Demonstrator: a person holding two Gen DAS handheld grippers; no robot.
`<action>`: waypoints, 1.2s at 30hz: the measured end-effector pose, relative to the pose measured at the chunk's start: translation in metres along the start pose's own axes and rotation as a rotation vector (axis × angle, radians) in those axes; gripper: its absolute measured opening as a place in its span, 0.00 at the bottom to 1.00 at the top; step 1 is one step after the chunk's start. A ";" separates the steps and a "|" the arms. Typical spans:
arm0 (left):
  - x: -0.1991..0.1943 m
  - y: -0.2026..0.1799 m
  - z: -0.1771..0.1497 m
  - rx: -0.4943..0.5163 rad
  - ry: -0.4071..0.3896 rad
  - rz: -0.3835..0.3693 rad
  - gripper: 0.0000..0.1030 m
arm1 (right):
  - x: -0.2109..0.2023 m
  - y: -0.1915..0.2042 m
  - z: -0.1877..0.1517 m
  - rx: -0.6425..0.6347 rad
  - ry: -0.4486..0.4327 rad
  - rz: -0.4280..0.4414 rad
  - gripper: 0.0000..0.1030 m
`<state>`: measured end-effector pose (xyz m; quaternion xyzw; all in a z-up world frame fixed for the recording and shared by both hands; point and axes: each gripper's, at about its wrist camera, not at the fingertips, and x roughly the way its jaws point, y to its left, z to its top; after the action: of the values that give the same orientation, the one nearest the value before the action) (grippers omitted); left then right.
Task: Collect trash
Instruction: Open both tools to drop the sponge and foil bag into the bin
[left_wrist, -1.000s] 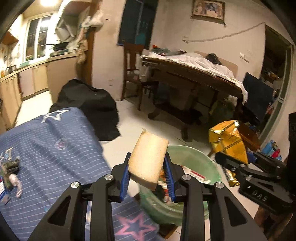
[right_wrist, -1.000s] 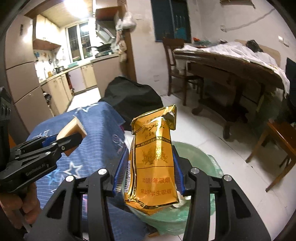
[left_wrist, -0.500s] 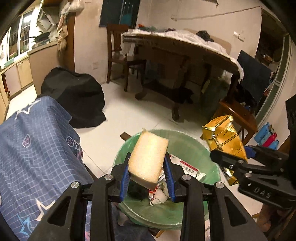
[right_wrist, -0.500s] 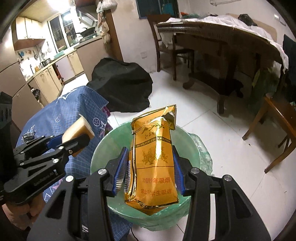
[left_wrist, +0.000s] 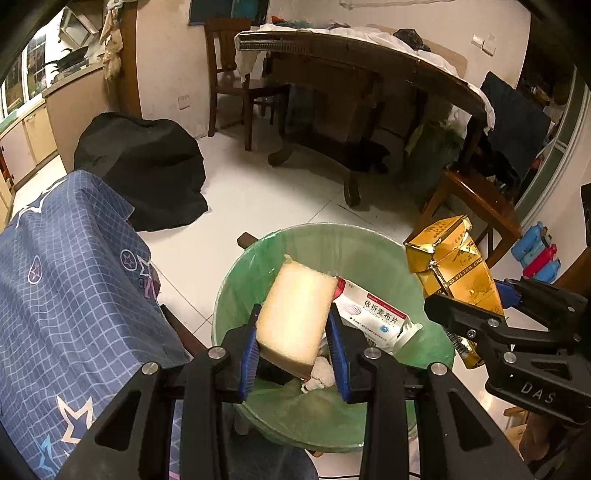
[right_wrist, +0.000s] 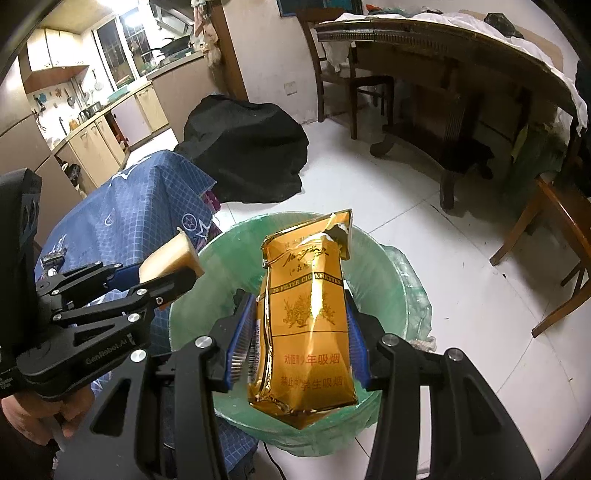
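My left gripper is shut on a pale yellow sponge and holds it over the green-lined trash bin. My right gripper is shut on a crumpled gold cigarette carton above the same bin. In the left wrist view the carton hangs over the bin's right rim. In the right wrist view the sponge sits over the bin's left rim. A white medicine box and crumpled tissue lie inside the bin.
A table with a blue star-pattern cloth stands left of the bin. A black bag lies on the white tile floor behind. A dark wooden dining table and chairs stand at the back and right.
Both grippers have moved from over the blue cloth to above the bin and tilted downward. Each still holds its item.
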<state>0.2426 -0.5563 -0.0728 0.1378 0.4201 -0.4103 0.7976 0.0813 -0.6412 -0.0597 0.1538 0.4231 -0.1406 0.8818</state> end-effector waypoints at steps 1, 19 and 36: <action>0.001 0.000 0.000 0.000 0.001 0.001 0.33 | 0.001 -0.001 -0.001 0.001 0.003 0.000 0.43; 0.004 0.000 0.000 -0.006 0.004 0.005 0.33 | 0.005 -0.007 -0.003 0.005 0.015 0.004 0.43; 0.006 -0.002 0.000 -0.008 0.006 0.013 0.34 | 0.006 -0.009 -0.003 0.012 0.015 0.006 0.44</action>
<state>0.2423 -0.5606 -0.0774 0.1383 0.4232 -0.4030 0.7996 0.0795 -0.6487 -0.0681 0.1615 0.4282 -0.1396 0.8781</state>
